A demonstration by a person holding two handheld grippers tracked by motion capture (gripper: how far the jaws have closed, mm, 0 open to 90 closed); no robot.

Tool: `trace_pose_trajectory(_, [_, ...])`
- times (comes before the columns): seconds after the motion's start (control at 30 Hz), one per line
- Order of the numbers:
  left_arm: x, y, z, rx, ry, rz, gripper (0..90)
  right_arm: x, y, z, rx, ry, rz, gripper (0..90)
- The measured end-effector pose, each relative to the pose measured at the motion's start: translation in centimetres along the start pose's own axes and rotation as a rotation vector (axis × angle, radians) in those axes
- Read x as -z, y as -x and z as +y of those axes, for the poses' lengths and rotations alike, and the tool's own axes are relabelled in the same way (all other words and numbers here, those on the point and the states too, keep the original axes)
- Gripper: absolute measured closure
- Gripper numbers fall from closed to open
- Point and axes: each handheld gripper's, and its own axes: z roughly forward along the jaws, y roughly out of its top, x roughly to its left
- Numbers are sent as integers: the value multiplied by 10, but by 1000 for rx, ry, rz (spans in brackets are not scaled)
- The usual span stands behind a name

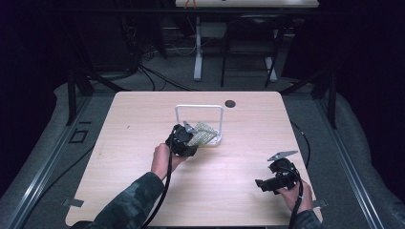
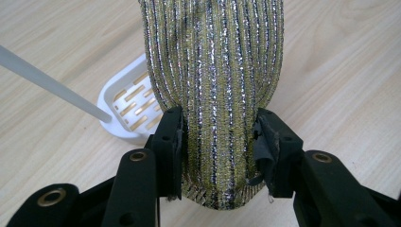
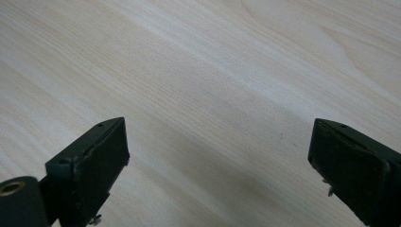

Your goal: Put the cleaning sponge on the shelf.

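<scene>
**Gripping the glittery cloth beside the white rack**

Holding my left gripper (image 2: 218, 142) clamped on a striped gold-and-silver cloth (image 2: 213, 80), I have both jaws pressed into its sides near the lower hem, so the fabric bunches between them and fans out wider beyond. From above, that gripper (image 1: 184, 140) sits near the middle of the wooden table (image 1: 133, 119), with the cloth (image 1: 202, 134) lifted just in front of a white rack (image 1: 199, 108). The rack's slotted base (image 2: 126, 105) lies on the table just beside the cloth, and its thin white bar (image 2: 47, 82) slants across to the left. My right gripper (image 3: 220, 163) is spread wide over bare wood, holding nothing. It (image 1: 274, 180) rests low by the table's near right corner, well apart from the cloth.
</scene>
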Motion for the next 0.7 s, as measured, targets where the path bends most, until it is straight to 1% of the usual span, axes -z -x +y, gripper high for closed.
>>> trace_pose_trajectory(0.27, [-8, -4, 4, 25, 10, 35, 572, 0, 0, 0, -1, -1, 1, 56])
trace_pose_trajectory(0.4, [-10, -5, 5, 37, 15, 50, 573, 0, 0, 0, 0, 4, -1, 56])
trace_pose_trajectory(0.7, [-16, -9, 8, 64, 31, 77, 573, 0, 0, 0, 0, 4, 0, 56])
